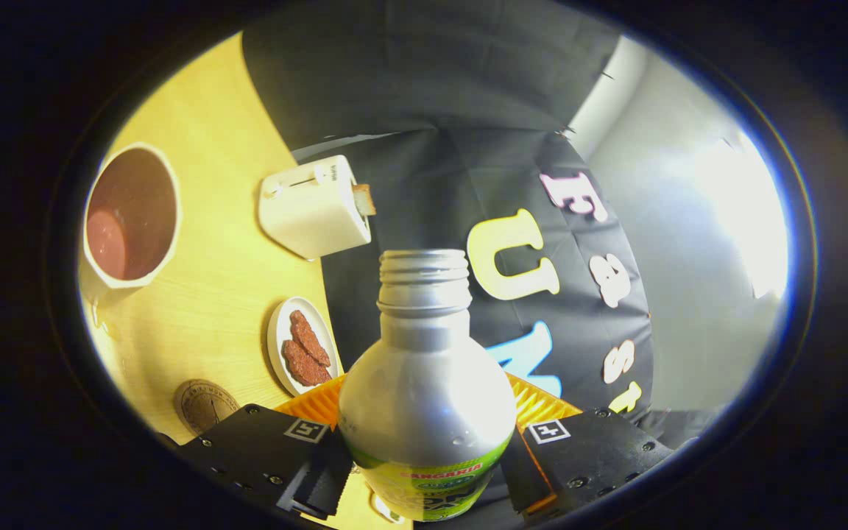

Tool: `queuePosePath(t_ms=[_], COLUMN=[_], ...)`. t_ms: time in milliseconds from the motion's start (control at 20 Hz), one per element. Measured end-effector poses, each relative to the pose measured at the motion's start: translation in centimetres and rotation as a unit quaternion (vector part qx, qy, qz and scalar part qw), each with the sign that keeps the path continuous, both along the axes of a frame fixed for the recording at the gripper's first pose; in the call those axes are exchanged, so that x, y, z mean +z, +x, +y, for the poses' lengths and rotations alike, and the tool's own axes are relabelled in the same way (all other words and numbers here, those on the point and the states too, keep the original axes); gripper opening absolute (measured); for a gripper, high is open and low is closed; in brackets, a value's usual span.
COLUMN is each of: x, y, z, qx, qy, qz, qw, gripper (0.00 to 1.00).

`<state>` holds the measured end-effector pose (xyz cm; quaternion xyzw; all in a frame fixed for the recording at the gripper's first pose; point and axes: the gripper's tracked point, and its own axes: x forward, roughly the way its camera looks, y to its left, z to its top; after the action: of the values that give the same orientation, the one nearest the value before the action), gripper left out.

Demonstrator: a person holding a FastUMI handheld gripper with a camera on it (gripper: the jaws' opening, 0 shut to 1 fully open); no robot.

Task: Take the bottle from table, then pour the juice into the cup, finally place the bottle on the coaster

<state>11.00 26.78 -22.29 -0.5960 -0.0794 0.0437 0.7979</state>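
A silver aluminium bottle (428, 397) with a green label and an open threaded neck stands between my two fingers, both pressing on its sides; my gripper (428, 460) is shut on it. The view is rolled, so the wooden table (210, 294) lies to the left and the bottle is tilted over relative to it. A white cup (132, 215) with a dark inside holds reddish liquid at its bottom, beyond and left of the fingers. A round brown cork coaster (205, 404) lies on the table just beside my left finger.
A white toaster (315, 207) with a slice of bread in it stands on the table past the bottle. A small white plate (302, 344) with two reddish-brown pieces of food lies between the coaster and the bottle. A black cloth wall hangs behind.
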Motion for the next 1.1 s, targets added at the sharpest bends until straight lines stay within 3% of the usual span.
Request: queuePosePath(t_ms=[200,500,650,700,800,850,900,1000,1100], x=[-0.6,0.3,0.4,0.7,1.1,0.4,0.2,0.3,-0.1], y=[0.1,0.7,0.4,0.0,-0.5,-0.4,0.0,0.3,0.4], z=[-2.2,-4.8,-4.3,-3.7,-2.0,-1.5,-1.5,-2.1,-1.7], qx=[-0.018,-0.036,-0.012,0.007,0.039,0.04,0.033,0.03,0.032], qy=[0.139,0.329,0.435,0.477,0.564,0.585,0.59,0.586,0.597], qz=[0.032,0.068,0.112,0.135,0.19,0.215,0.221,0.223,0.23], qw=[0.99,0.941,0.894,0.869,0.802,0.781,0.776,0.778,0.768], gripper=[0.83,0.83,0.83,0.83,0.82,0.82,0.82,0.83,0.83])
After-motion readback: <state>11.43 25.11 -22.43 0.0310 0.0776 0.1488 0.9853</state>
